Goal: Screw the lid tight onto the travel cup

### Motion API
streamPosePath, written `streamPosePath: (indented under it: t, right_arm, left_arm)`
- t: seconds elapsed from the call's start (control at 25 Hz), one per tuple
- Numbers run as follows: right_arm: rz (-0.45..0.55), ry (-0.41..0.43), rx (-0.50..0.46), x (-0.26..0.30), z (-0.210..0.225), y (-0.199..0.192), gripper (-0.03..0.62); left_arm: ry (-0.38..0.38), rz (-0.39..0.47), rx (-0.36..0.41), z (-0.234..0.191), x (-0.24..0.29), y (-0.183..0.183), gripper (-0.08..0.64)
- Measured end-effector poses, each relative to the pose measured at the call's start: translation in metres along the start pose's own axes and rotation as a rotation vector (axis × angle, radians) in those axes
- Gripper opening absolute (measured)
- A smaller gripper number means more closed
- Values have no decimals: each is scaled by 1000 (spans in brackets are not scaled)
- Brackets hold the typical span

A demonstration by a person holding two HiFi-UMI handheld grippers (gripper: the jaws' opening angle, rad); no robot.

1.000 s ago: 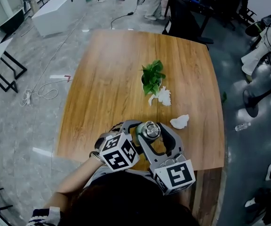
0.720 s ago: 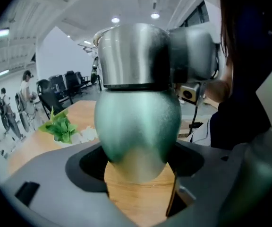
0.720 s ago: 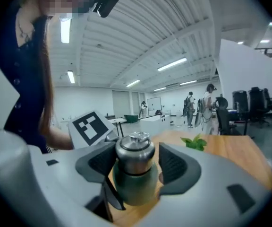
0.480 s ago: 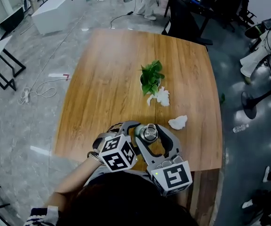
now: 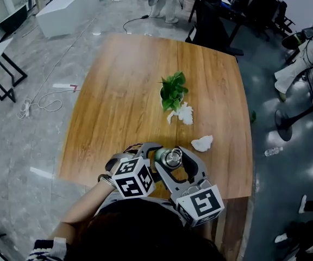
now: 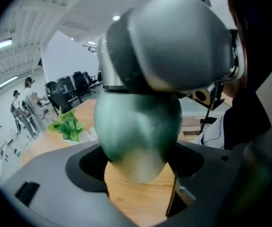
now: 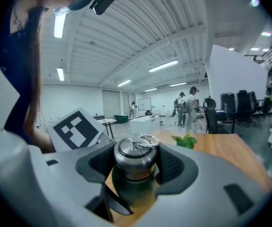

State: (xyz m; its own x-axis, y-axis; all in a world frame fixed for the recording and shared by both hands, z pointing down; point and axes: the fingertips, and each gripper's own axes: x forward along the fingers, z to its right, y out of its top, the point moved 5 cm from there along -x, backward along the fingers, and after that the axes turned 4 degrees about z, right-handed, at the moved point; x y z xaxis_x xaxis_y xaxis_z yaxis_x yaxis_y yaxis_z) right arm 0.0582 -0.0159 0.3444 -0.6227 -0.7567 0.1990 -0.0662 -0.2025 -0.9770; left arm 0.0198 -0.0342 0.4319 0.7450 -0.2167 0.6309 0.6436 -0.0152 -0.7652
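**Lid Tightening: Counter-Hold and Rotate**

**Current state.** The travel cup [image 6: 138,126] is at the near edge of the surface [image 5: 124,91], well apart from the potted plant [image 5: 173,90] farther out. The left tongs [image 6: 138,162] are clamped on the cup's green body, low down. The right tongs [image 7: 136,161] are closed around the steel lid [image 7: 135,150], with its ring lying on top. No view shows whether the cup's base touches the wood.

**Recommended technique (judgement).**
1. Use the left tongs as a fixed counter-hold. The body is smooth and rounded, so it may slip if the grip is light.
2. Rotate the right tongs about the cup's own axis. Hold the lid level, because a tilted lid risks cross-threading.
3. When wrist travel runs out, release only the lid, reset and re-grip.
4. Stop at firm resistance. How far the thread is seated cannot be read here.
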Motion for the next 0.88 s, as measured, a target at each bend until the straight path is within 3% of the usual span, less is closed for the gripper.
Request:
streamPosePath:
  t: [0.12,0.2,0.28,0.4,0.48,0.56,0.76,0.84,0.88]
  right_arm:
    - [-2,-94,34,5,1,-2,270]
    - [-10,-85,68,7,3,-5,270]
    - [-15,-9,78,6,1,-6,272]
    - [-14,138,59,0,-6,0,272]
    - [-22,180,45,-2,-8,0,272]
    - [-21,145,45,-1,-5,-3,272]
    - [11,-27,125,6,4,-6,272]
    - [19,-22,134,6,3,-5,272]
    - [26,6,124,5,1,-3,272]
  left_arm:
    - [144,-55,17,-10,0,-3,383]
    - [210,-96,55,-15,-1,-7,383]
    - [178,-100,71,-15,-3,-11,384]
    - [-19,-38,52,-2,-9,-10,383]
    - [-81,-26,52,5,-10,-10,385]
    - [-28,-39,40,3,-7,-11,385]
    - [225,-94,39,-15,-4,-12,384]
    - [218,-96,52,-15,-5,-13,384]
    - [165,-77,44,-13,-6,-12,385]
